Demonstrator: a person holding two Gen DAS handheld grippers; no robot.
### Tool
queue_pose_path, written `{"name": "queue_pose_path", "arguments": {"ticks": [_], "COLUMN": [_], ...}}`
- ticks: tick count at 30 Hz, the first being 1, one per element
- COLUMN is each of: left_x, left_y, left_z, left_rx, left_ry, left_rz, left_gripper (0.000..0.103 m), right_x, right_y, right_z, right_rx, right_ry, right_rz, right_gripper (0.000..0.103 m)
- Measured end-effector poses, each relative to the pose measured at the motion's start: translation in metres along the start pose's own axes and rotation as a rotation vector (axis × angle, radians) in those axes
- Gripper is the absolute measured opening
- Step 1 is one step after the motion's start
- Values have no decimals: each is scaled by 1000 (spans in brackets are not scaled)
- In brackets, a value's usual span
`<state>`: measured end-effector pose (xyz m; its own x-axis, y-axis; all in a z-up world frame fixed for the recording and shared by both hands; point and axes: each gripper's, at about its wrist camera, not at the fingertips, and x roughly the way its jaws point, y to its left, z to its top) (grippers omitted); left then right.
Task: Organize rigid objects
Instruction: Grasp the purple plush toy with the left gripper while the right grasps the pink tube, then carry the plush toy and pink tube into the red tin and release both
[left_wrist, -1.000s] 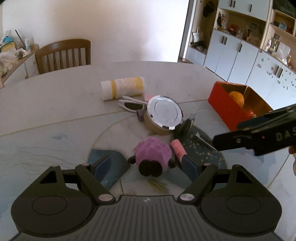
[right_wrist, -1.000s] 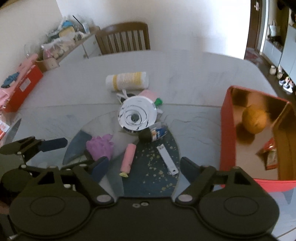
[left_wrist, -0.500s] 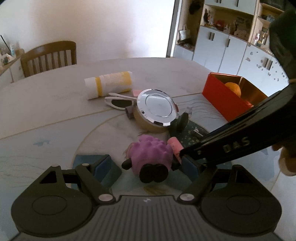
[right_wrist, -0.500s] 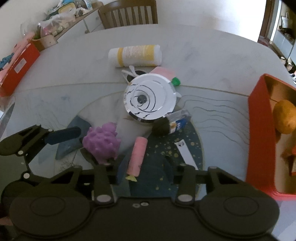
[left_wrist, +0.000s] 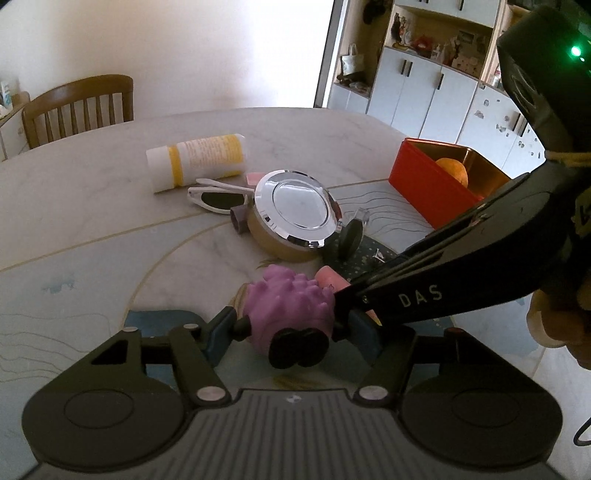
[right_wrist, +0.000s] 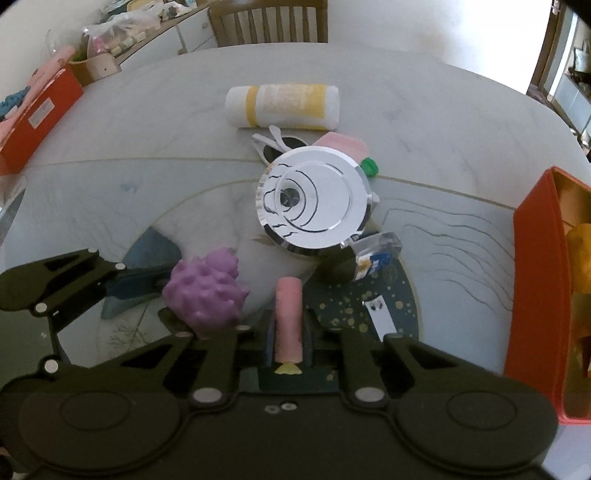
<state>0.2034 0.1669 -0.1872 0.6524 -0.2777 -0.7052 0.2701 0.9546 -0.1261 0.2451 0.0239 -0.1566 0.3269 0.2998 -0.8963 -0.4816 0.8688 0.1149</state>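
**Both grippers down on the small toys**

While the right gripper (right_wrist: 288, 332) pinches the pink ribbed cylinder (right_wrist: 288, 314) tight between its pads, the left gripper (left_wrist: 291, 328) is closing around the purple knobbly rubber toy (left_wrist: 291, 306), which sits between its blue pads. White letters "DAS" show on the right gripper's black arm. Both toys rest on a pale marble table (left_wrist: 92, 206) with an inlaid ring. Beyond lie a round chrome-lidded jar (right_wrist: 314, 206), white sunglasses (left_wrist: 218, 195) and a yellow-and-white tube (right_wrist: 284, 107). At the right stands a red box (left_wrist: 424, 184) holding an orange; farther back, a wooden chair (left_wrist: 77, 103).
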Motion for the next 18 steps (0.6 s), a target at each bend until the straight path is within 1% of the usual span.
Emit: {"name": "queue_pose_path", "arguments": {"ticks": [3, 7, 13, 18], "left_x": [-1, -2, -8, -13], "left_y": [1, 2, 1, -2], "left_z": [0, -2, -2, 0], "left_rx": [-9, -19, -42, -80], "left_ry": [1, 2, -5, 14], "left_rz": [-12, -17, -25, -39], "left_gripper": [66, 66, 66, 65], "right_x": [-3, -12, -32, -48], "right_y": [-2, -13, -25, -32], "right_z": [-2, -7, -24, -37], "right_rx": [3, 43, 92, 144], "right_ry": [-13, -31, -52, -65], "right_rz": [-11, -1, 11, 31], "right_gripper": [15, 15, 15, 15]}}
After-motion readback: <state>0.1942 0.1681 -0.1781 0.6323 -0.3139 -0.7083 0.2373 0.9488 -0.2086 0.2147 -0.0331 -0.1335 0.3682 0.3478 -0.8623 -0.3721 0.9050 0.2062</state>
